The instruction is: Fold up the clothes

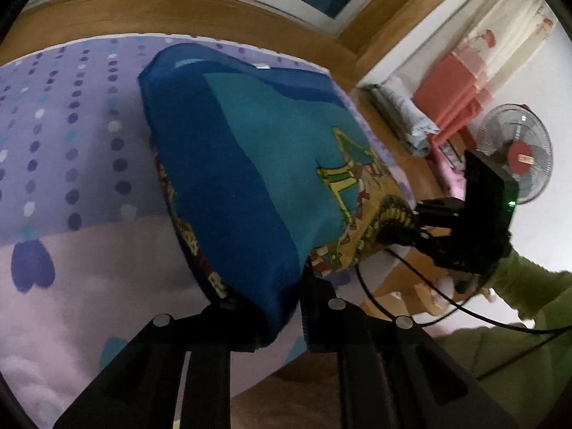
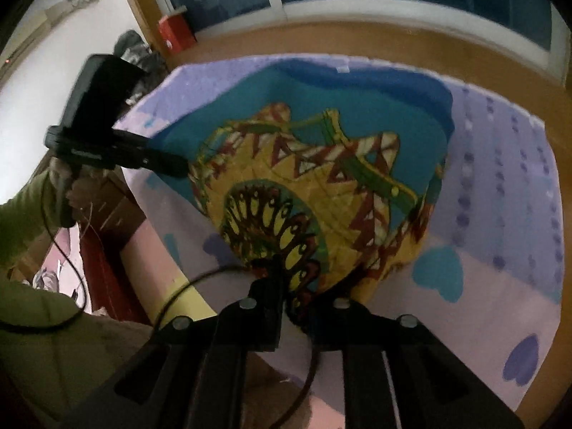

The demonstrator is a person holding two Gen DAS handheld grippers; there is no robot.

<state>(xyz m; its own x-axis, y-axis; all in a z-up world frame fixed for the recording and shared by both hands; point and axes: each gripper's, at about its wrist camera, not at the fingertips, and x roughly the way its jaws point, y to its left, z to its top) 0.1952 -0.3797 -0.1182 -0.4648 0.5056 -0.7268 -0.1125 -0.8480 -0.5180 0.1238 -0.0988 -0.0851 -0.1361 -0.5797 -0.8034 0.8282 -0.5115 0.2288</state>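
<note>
A big bed fills most of both views, with a purple sheet that has dots and hearts on it. On the sheet lies the garment, a blue and teal piece of clothing with a yellow and red pattern. Its far end rests flat near the far edge of the bed, and its near end is lifted toward the person. To the right of the bed, a fan stands by the wall, with folded cloth near it. The left gripper pinches the plain blue near corner, and its jaws are closed on the cloth. The right gripper pinches the patterned near corner the same way. A green sleeve shows behind it. I think the step now is laying the near edge down to make a fold. To do it well, both hands should go down together and stay level. The near corners should land right on the far corners. Keep the cloth a little tight so no bumps form, and let go only when it lies flat.
</note>
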